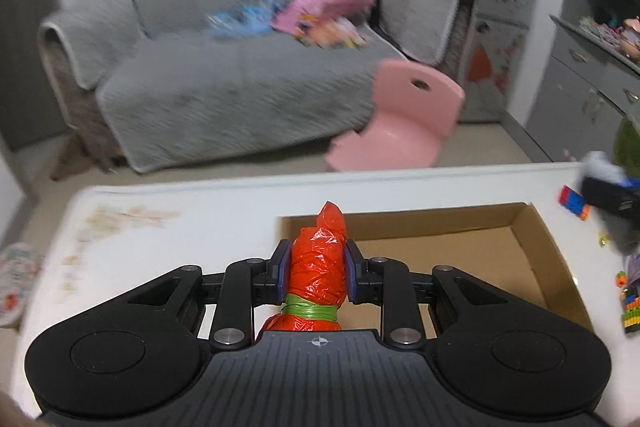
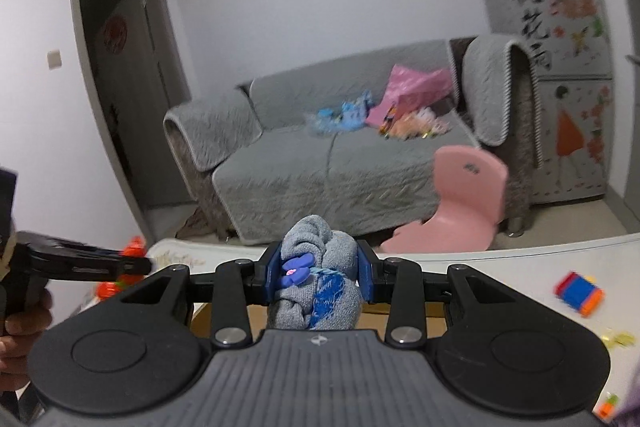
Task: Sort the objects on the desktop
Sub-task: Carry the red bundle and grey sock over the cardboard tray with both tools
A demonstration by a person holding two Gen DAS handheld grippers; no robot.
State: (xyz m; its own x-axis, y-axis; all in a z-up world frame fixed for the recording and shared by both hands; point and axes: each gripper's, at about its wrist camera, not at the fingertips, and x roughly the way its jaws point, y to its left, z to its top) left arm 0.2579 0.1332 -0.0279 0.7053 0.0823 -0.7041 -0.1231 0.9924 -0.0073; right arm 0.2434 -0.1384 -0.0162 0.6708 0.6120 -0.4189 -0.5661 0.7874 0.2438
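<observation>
My left gripper (image 1: 316, 269) is shut on an orange plastic bag roll (image 1: 318, 267) bound with a green band, held above the near left corner of an open cardboard box (image 1: 532, 247) on the white table (image 1: 160, 227). My right gripper (image 2: 316, 271) is shut on a rolled grey cloth bundle (image 2: 320, 279) with a blue flower clip, held above the table; a strip of the box (image 2: 416, 323) shows under it. The right gripper also shows at the right edge of the left wrist view (image 1: 608, 195). The left gripper shows at the left of the right wrist view (image 2: 80, 263).
A multicoloured block toy (image 2: 580, 293) lies on the table at the right, also seen in the left wrist view (image 1: 574, 203). Small colourful pieces (image 1: 630, 303) lie by the box's right side. A pink chair (image 1: 404, 119) and grey sofa (image 1: 240, 99) stand beyond the table.
</observation>
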